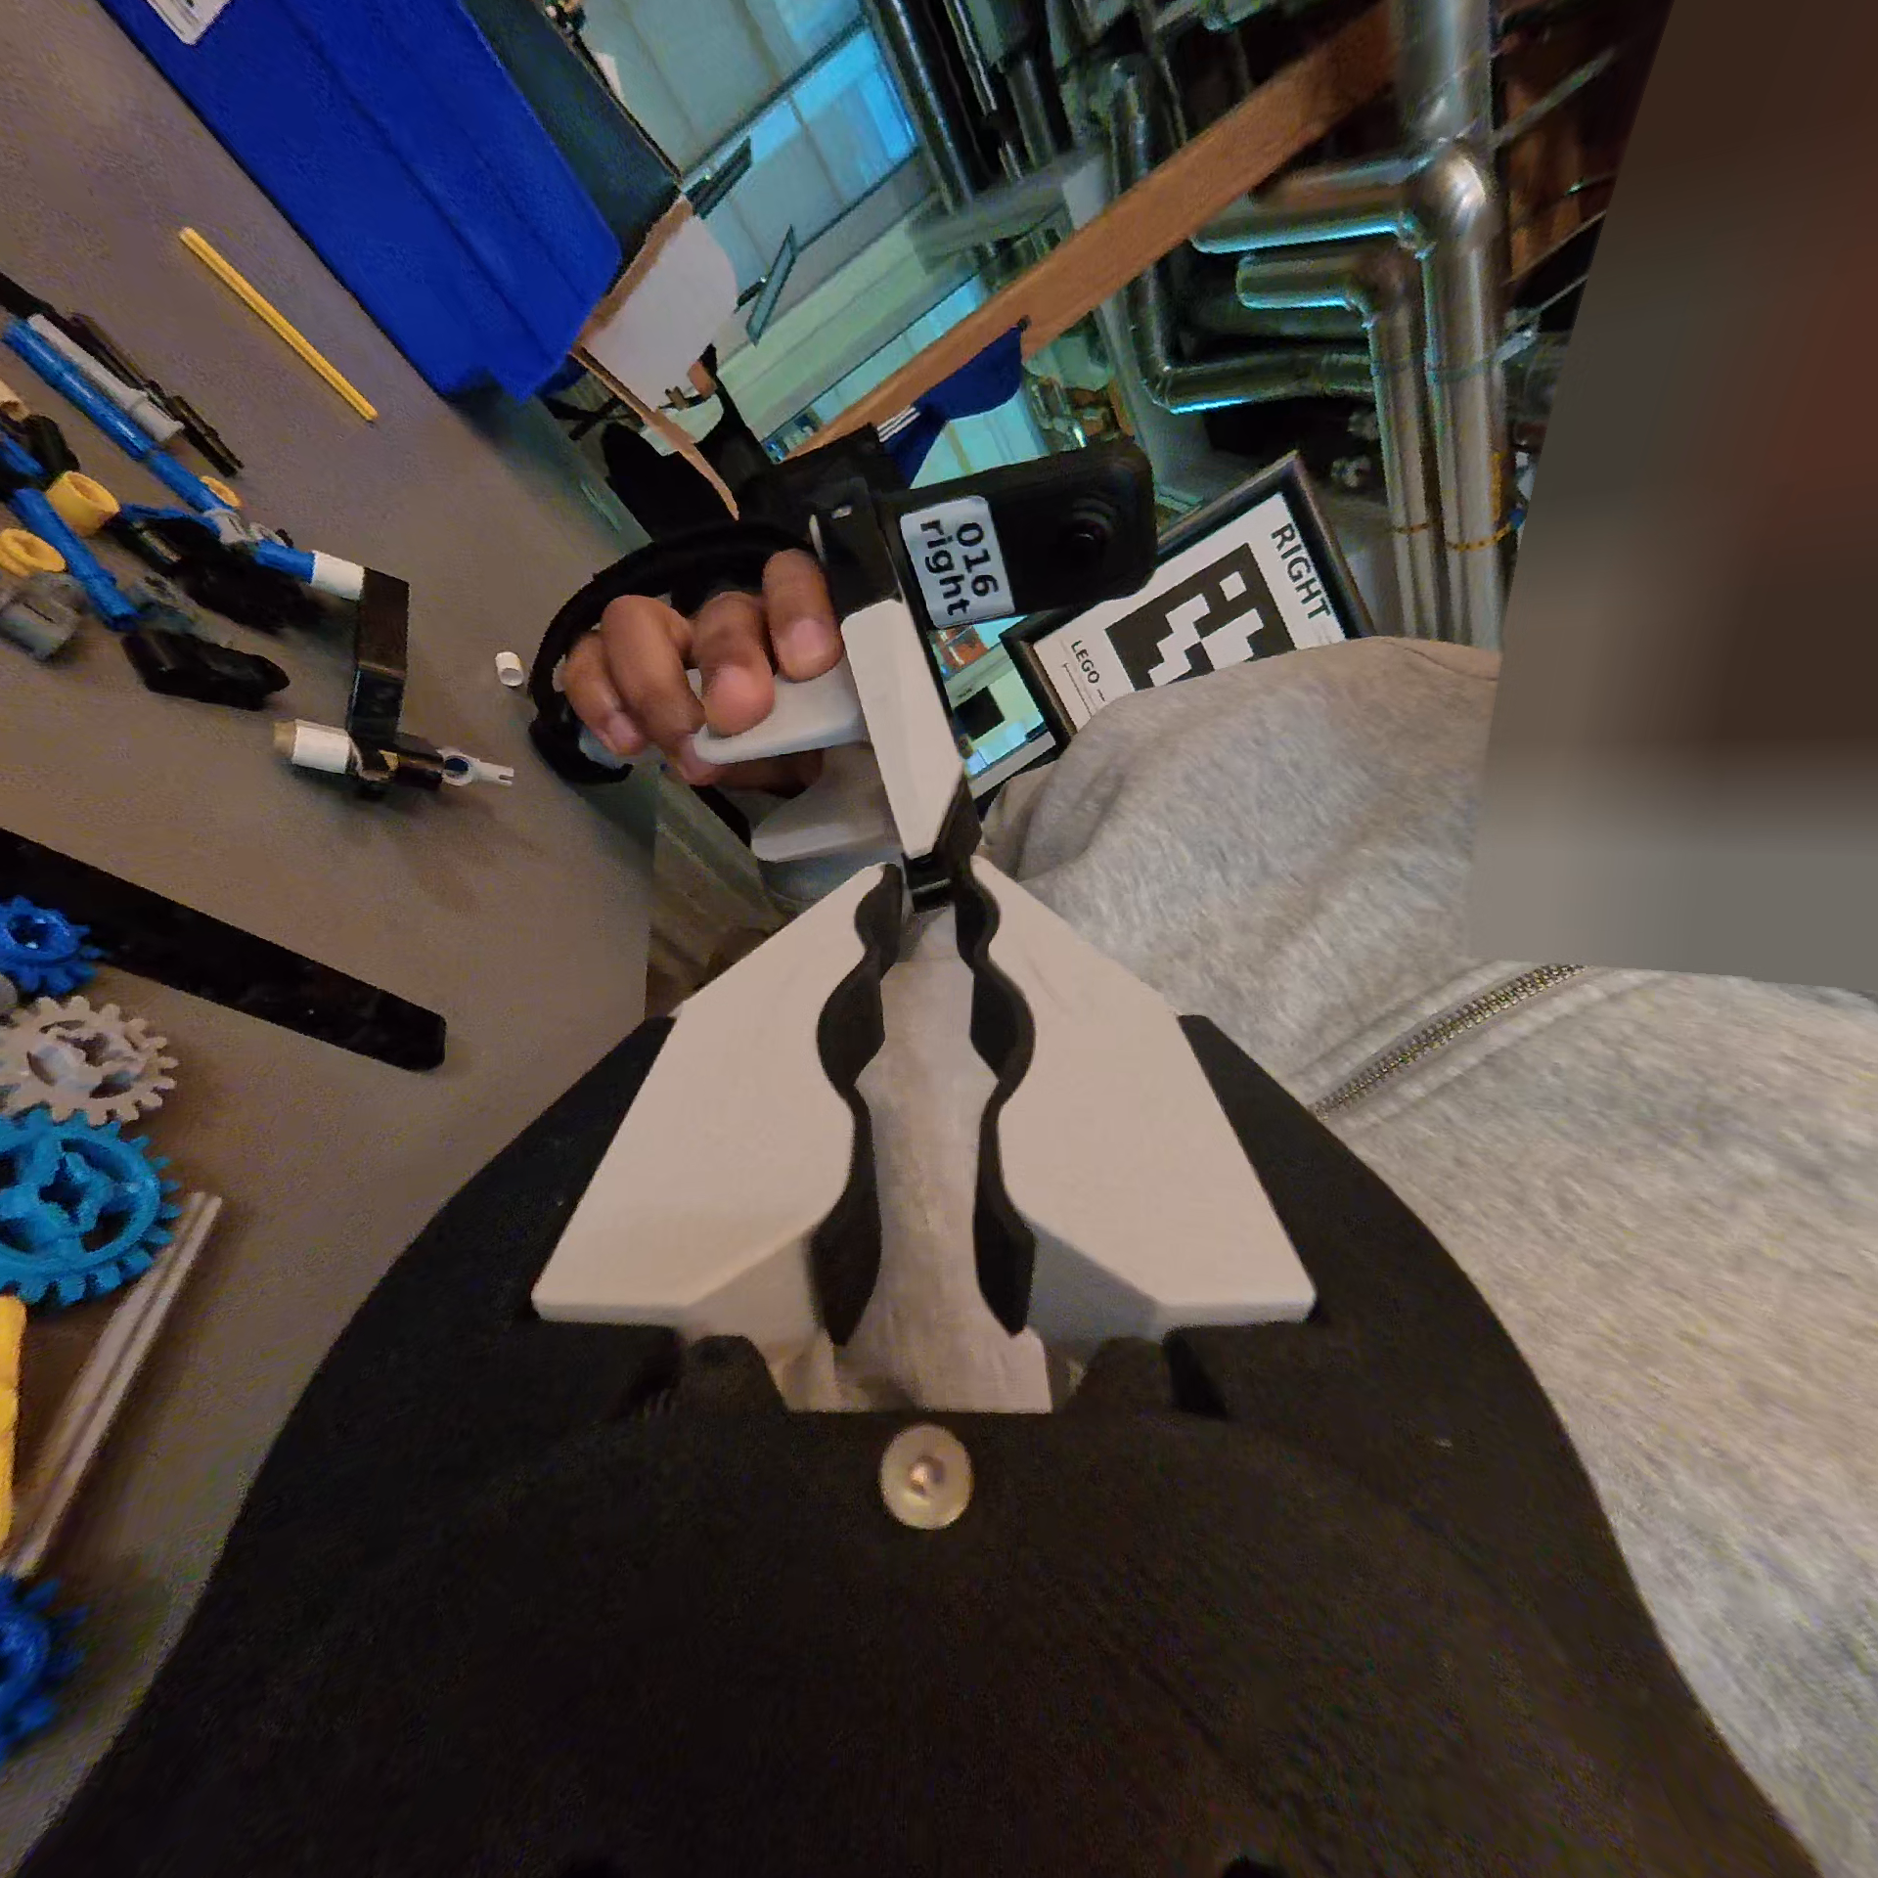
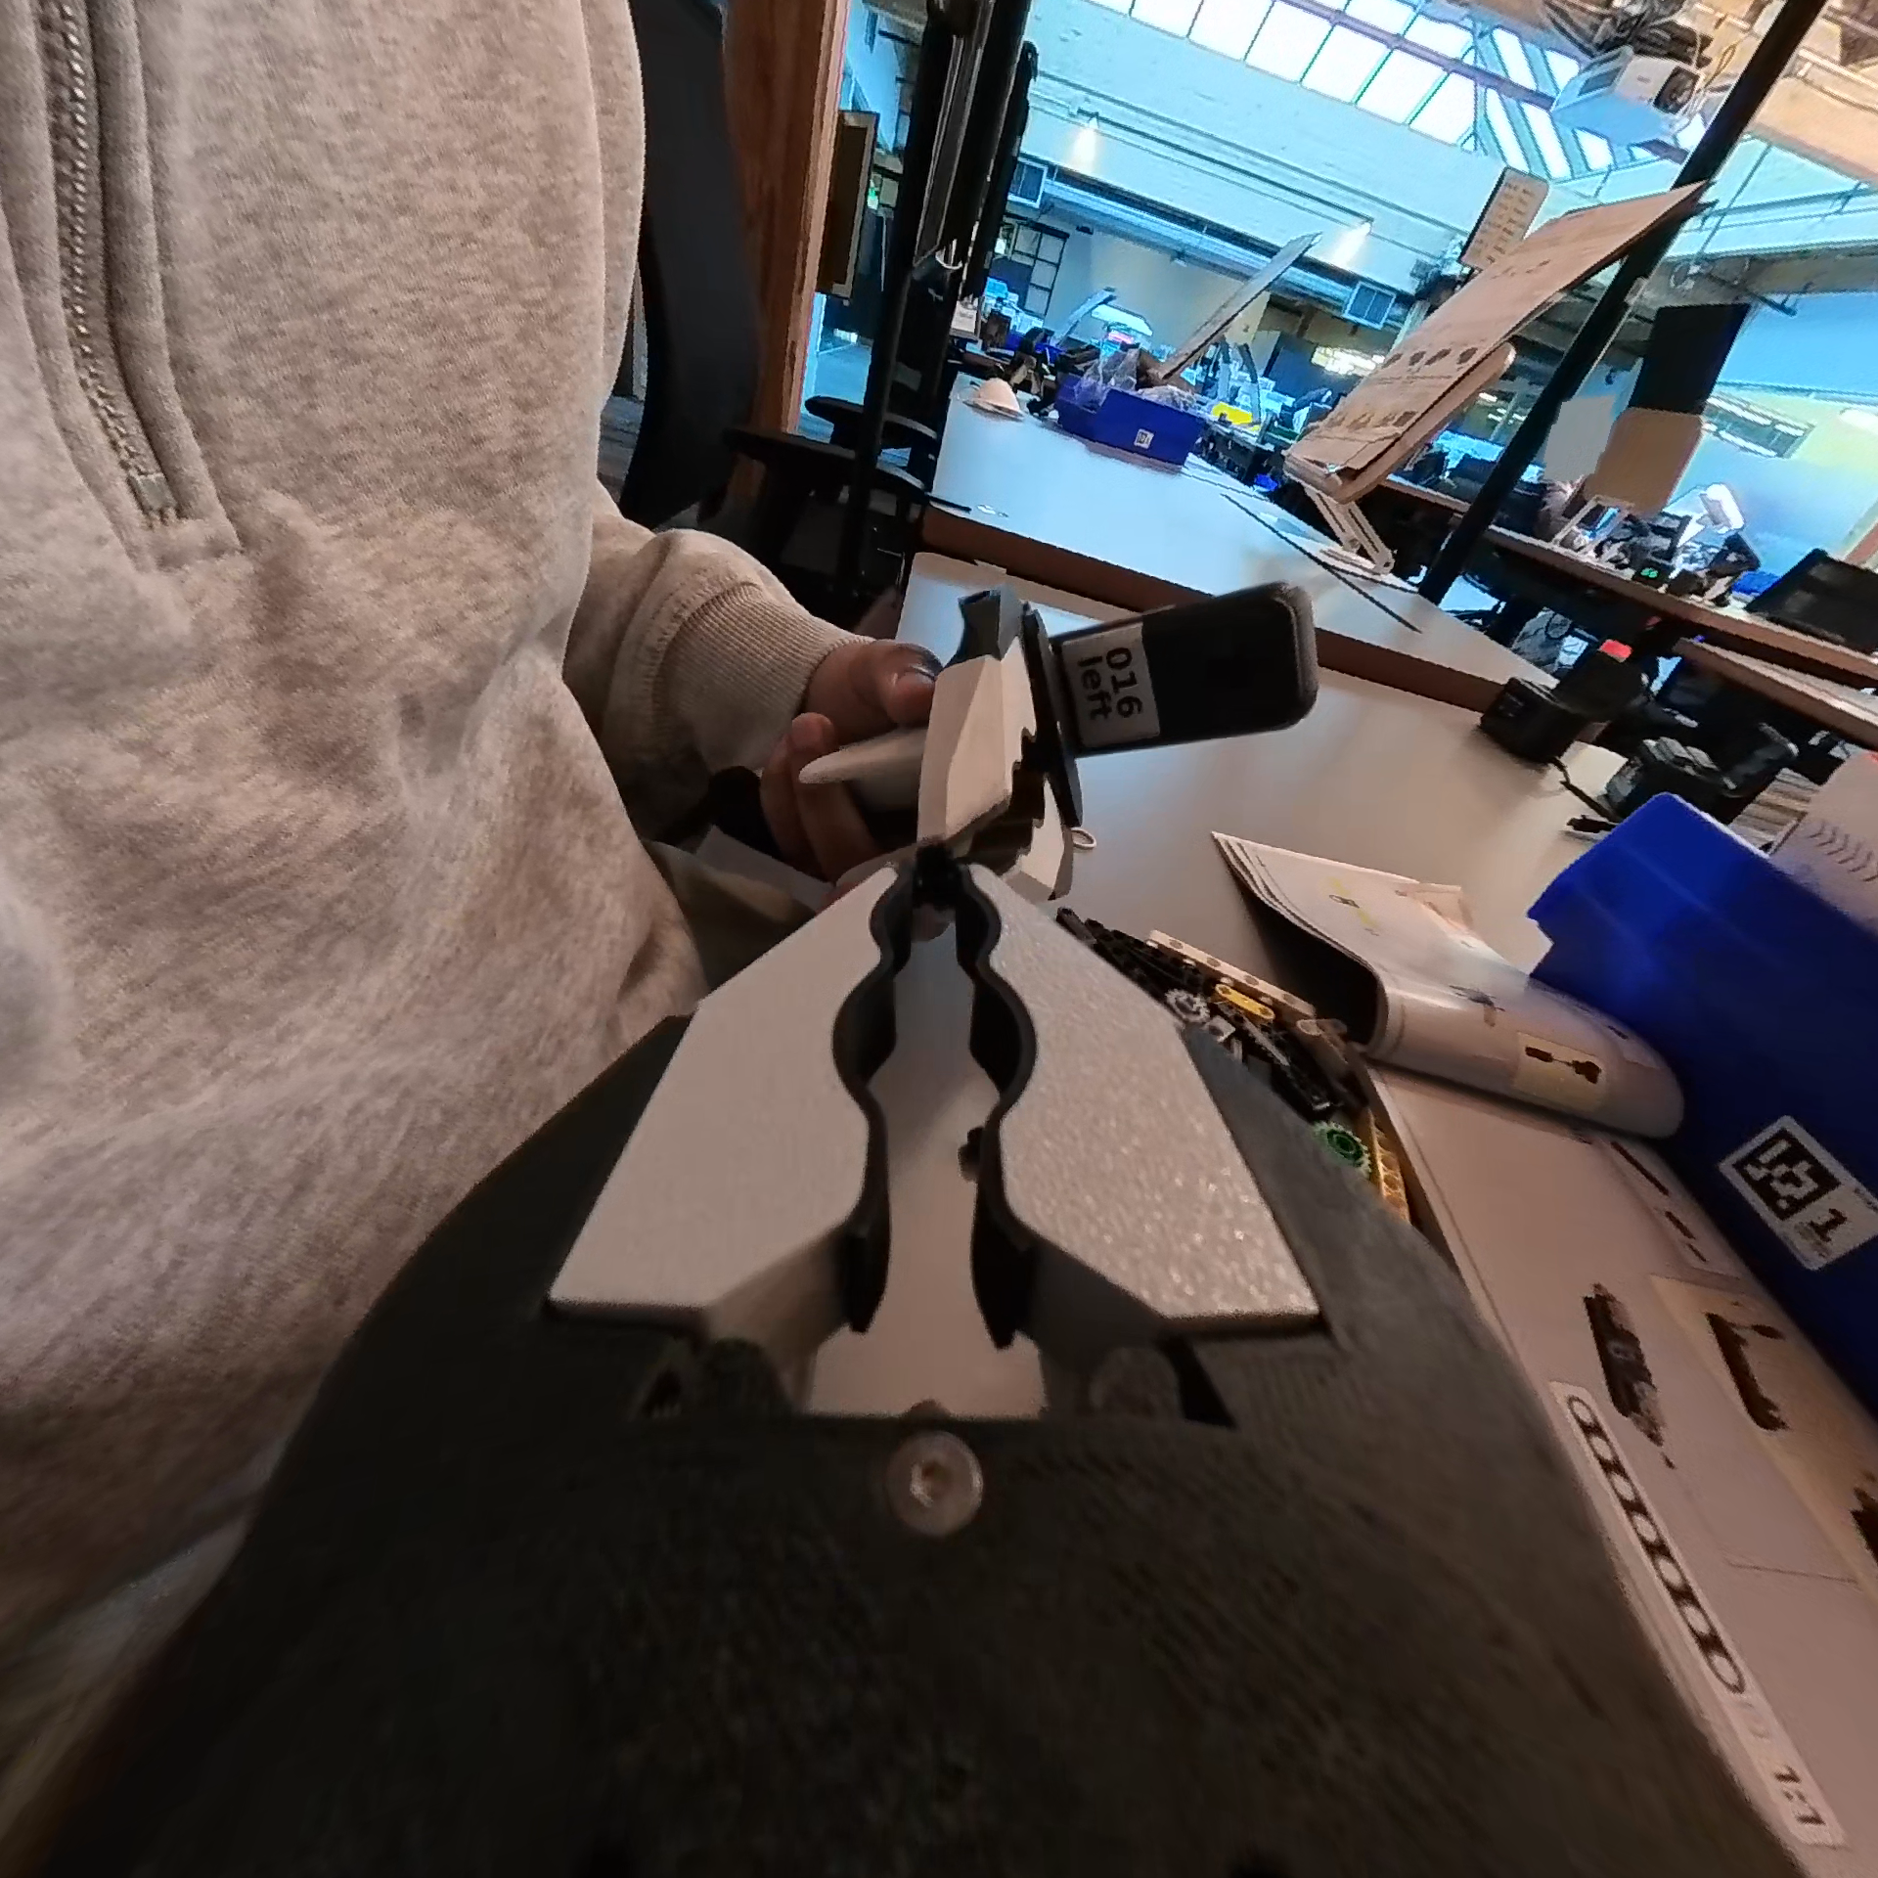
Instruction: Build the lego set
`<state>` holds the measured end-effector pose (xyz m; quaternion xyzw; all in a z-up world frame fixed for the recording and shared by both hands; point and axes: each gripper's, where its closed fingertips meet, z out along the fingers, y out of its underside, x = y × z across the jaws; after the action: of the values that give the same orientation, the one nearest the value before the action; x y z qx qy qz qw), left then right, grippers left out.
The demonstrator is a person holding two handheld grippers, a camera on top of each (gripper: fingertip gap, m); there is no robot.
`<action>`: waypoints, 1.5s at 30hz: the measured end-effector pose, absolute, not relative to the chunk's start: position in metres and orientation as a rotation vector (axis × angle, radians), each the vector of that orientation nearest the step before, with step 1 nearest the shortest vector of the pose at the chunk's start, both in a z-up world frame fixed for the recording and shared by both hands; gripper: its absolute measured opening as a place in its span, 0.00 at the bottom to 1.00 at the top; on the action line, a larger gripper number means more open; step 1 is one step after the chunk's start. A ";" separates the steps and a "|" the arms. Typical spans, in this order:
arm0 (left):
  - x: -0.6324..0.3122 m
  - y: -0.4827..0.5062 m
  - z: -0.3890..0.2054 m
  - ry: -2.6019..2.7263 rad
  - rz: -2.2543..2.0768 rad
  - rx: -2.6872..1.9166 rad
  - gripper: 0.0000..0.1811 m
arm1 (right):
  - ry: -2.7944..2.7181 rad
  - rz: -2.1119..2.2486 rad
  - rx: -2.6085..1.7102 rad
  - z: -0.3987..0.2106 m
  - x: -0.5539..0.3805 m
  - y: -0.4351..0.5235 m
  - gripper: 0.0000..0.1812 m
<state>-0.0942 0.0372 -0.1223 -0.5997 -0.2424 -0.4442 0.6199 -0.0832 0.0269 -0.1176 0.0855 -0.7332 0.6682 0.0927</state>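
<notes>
My left gripper point(image 1: 930, 889) and my right gripper point(image 2: 930, 894) meet tip to tip in the air, in front of a person's grey hoodie point(image 1: 1423, 1016). A small black lego piece point(image 1: 923, 880) sits pinched where the tips meet. It also shows in the right wrist view point(image 2: 930, 874). Both grippers look shut on it, and most of the piece is hidden by the fingers. The right gripper point(image 1: 940, 849) comes in from above in the left wrist view. The left gripper point(image 2: 943, 852) does the same in the right wrist view.
On the grey table at left lie blue, yellow and black lego parts point(image 1: 152, 528), blue and grey gears point(image 1: 71, 1199), a yellow rod point(image 1: 274, 320) and a blue bin point(image 1: 386, 173). At right are a partly built lego assembly point(image 2: 1250, 1016), an instruction booklet point(image 2: 1423, 965), a blue bin point(image 2: 1728, 1016) and a parts sheet point(image 2: 1677, 1474). My two grippers' fingertips are within a few centimetres of each other.
</notes>
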 end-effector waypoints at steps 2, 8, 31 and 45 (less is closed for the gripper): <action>-0.094 0.037 -0.122 -0.556 -1.029 -1.373 0.05 | -2.167 1.991 0.259 -0.117 -0.082 0.026 0.03; -0.093 0.037 -0.122 -0.554 -1.030 -1.379 0.04 | -2.161 1.972 0.276 -0.119 -0.081 0.026 0.03; -0.099 0.036 -0.123 -0.576 -0.999 -1.376 0.03 | -2.111 1.914 0.269 -0.120 -0.090 0.027 0.03; -0.119 0.035 -0.116 -0.495 -0.483 -1.493 0.03 | -2.098 1.928 0.112 -0.120 -0.117 0.030 0.22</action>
<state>-0.1186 0.0348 -0.1163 -0.6650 -0.2203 -0.2151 0.6804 -0.1170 0.0303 -0.1196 0.0390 -0.7279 0.6692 0.1445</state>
